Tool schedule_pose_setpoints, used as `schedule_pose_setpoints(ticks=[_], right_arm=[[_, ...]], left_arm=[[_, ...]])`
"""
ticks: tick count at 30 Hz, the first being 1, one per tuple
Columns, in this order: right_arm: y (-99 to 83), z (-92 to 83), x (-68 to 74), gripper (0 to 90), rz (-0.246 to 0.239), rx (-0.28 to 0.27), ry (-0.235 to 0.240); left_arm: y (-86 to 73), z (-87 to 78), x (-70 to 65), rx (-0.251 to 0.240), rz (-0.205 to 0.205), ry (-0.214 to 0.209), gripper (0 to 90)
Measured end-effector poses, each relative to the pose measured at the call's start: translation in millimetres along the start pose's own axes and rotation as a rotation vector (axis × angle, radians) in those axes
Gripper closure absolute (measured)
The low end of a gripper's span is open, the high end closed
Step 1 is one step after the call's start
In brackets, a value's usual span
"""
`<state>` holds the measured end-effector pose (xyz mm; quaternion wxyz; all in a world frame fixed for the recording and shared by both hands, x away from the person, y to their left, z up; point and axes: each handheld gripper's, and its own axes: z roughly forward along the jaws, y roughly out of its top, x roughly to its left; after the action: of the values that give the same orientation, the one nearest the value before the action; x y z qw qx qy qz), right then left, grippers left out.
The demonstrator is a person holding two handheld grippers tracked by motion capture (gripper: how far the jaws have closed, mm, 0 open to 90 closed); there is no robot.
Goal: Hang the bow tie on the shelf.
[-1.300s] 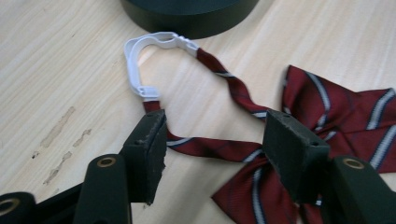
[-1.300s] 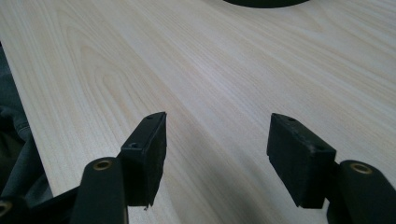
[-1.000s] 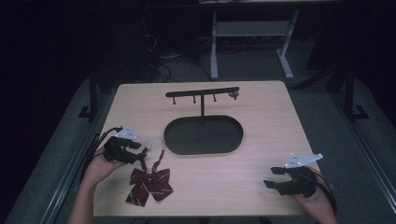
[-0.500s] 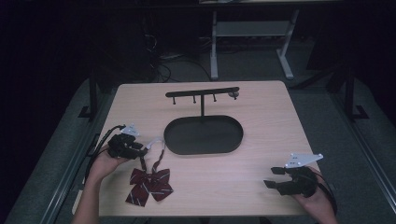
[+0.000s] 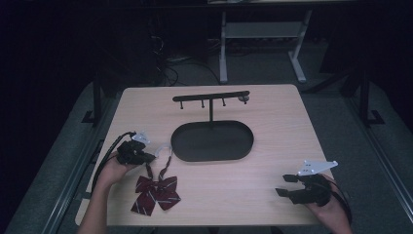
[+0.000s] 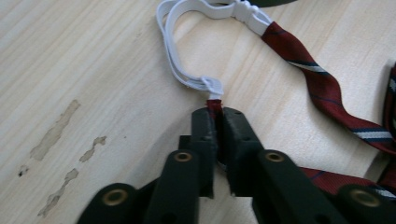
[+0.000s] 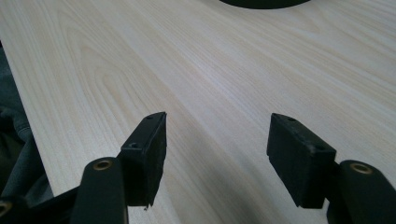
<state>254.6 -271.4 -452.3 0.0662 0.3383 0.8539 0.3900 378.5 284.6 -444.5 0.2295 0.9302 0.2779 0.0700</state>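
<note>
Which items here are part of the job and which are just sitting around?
In the job:
- bow tie, lying on the table
- its red strap with white elastic loop
- left tongs, shut on the strap end beside the white clip

Lying about:
- black hanger stand on its oval base
- right tongs, open over bare table

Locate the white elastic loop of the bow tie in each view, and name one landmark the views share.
High view: the white elastic loop lies left of centre, between the left hand-held gripper and the black oval base.
Left gripper view: top centre, just beyond the shut jaws, which pinch the red strap end at its clasp.
Right gripper view: not in it.
Shared landmark: the black oval base, a dark edge at the top of both gripper views.
</note>
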Motion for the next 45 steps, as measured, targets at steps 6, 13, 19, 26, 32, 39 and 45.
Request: schedule_pose_setpoints(ticks=[6, 13, 19, 26, 32, 39, 45], right_arm=[[-0.2, -0.4, 0.3, 37.3, 0.001, 0.002, 0.000], [-0.3, -0.2, 0.5, 37.3, 0.003, 0.005, -0.002], [-0.4, -1.0, 0.8, 37.3, 0.006, -0.001, -0.004], [-0.4, -1.2, 1.2, 37.3, 0.010, 0.001, -0.005], [-0.6, -1.6, 1.4, 37.3, 0.017, 0.003, -0.006], [-0.6, -1.5, 1.6, 37.3, 0.018, 0.004, -0.006], [-0.9, -1.5, 1.3, 37.3, 0.013, 0.003, -0.007]], left_arm=[[-0.5, -3.2, -2.3, 0.009, 0.024, -0.016, 88.8], [3.2, -25.7, -12.1, -0.012, 0.072, -0.024, 88.8], [10.4, -39.8, -20.5, -0.009, 0.112, -0.034, 88.8], [21.7, -55.2, -32.0, -0.024, 0.159, -0.041, 88.8], [31.6, -69.2, -38.8, -0.020, 0.212, -0.046, 88.8], [43.3, -86.3, -49.7, -0.018, 0.265, -0.041, 88.8], [49.4, -95.0, -55.4, -0.023, 0.293, -0.042, 88.8]])
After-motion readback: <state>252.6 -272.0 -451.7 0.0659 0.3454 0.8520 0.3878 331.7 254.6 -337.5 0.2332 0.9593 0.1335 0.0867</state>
